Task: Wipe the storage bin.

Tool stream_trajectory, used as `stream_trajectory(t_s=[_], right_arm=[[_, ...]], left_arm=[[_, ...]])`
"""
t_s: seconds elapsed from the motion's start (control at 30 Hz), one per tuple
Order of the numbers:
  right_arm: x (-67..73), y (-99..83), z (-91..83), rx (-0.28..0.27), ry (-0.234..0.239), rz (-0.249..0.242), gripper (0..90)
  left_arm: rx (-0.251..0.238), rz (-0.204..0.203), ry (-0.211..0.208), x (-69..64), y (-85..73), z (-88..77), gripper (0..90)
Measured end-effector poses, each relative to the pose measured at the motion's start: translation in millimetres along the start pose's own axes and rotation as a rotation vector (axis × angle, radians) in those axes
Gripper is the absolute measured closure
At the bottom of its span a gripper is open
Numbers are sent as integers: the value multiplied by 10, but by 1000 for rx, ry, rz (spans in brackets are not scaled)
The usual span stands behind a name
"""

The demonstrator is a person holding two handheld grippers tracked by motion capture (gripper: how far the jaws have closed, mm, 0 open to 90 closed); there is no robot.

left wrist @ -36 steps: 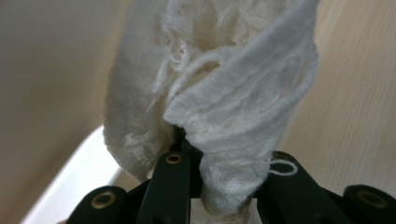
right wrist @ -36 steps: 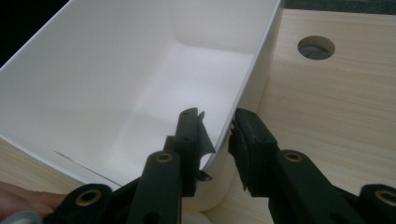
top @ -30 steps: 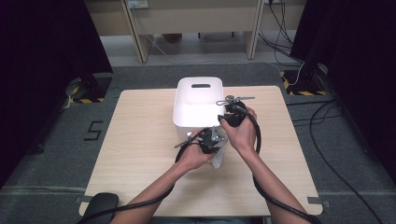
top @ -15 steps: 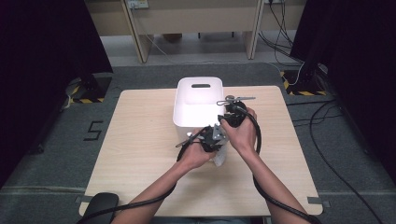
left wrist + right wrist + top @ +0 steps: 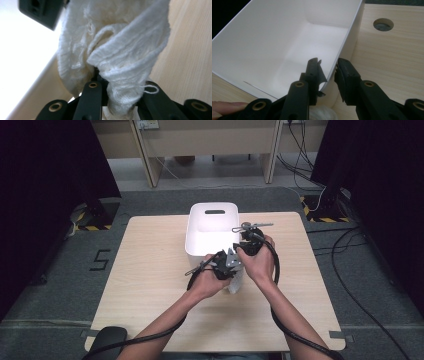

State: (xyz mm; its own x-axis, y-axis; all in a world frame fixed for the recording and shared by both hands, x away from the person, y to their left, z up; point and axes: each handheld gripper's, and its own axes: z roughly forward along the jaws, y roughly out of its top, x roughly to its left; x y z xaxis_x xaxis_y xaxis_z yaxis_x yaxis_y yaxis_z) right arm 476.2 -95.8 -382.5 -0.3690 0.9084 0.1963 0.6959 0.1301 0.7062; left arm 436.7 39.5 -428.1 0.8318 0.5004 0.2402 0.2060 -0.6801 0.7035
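Note:
A white knitted cloth (image 5: 120, 50) hangs bunched from my left gripper (image 5: 120, 100), whose jaws are shut on its lower folds. In the high view the left gripper (image 5: 227, 265) is just in front of the white bin (image 5: 189, 232), with the cloth (image 5: 235, 284) showing beneath the hand. My right gripper (image 5: 328, 72) straddles the bin's near right corner (image 5: 342, 50), one jaw inside and one outside, shut on the wall. From above, the right gripper (image 5: 248, 245) is at that same corner.
The bin (image 5: 262, 50) is empty inside and stands at the back middle of the wooden table (image 5: 150, 270). A round cable hole (image 5: 383, 24) lies in the tabletop beside the bin. The bin's outer wall (image 5: 22, 62) is close to the cloth.
My left hand has lifted a little with the cloth in its jaws. The right hand and the bin have stayed put.

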Motion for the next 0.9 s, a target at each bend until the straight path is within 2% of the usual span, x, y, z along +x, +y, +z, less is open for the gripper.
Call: stream_trajectory(t_s=[0.17,0.37,0.5,0.67,0.8,0.9], right_arm=[[2,2,1,1,2,4,720],[2,3,2,1,2,4,715],[-18,-6,5,-5,20,13,696],[-29,0,-25,-24,30,17,651],[-34,28,-82,-38,43,19,660],[-82,62,-164,-67,50,30,693]], left_arm=[[-1,13,4,0,13,-16,779],[23,26,4,-8,-4,-60,778],[22,19,-2,-22,-53,-143,777],[26,-1,2,34,-167,-276,777],[30,-4,15,99,-289,-442,777],[28,-26,31,171,-428,-596,776]])
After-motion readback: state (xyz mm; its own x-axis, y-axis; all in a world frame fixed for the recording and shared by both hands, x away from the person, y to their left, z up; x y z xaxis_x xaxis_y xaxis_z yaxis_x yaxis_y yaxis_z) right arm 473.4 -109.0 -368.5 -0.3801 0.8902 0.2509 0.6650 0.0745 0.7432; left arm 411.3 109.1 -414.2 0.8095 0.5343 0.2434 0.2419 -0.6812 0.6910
